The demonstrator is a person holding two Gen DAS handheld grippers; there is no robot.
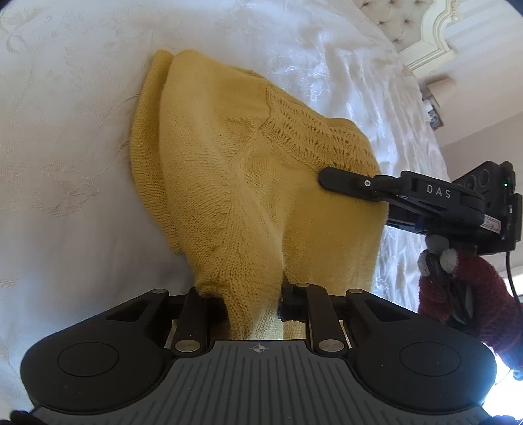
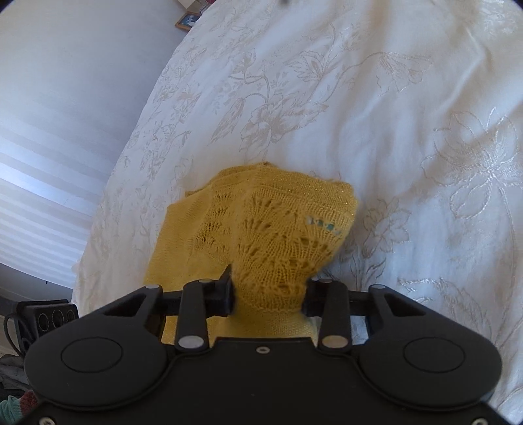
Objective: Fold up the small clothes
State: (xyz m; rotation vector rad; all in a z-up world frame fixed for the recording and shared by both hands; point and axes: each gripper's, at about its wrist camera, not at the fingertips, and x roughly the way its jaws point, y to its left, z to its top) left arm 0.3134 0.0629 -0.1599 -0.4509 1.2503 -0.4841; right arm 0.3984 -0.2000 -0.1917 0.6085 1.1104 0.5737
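A small yellow knitted sweater [image 1: 228, 170] with a lace yoke lies partly lifted over a white embroidered bedspread [image 1: 65, 130]. My left gripper [image 1: 242, 294] is shut on a bunched fold of the sweater close to the camera. My right gripper [image 2: 268, 294] is shut on the lace part of the sweater [image 2: 271, 229] and holds it raised. The right gripper also shows in the left wrist view [image 1: 330, 179], at the sweater's right edge, held by a hand in a dark red glove [image 1: 464, 294].
The bedspread [image 2: 376, 114] covers the bed all around the sweater. A tufted headboard [image 1: 392, 23] is at the upper right in the left wrist view. A pale wall and blinds [image 2: 49, 147] lie past the bed's left edge.
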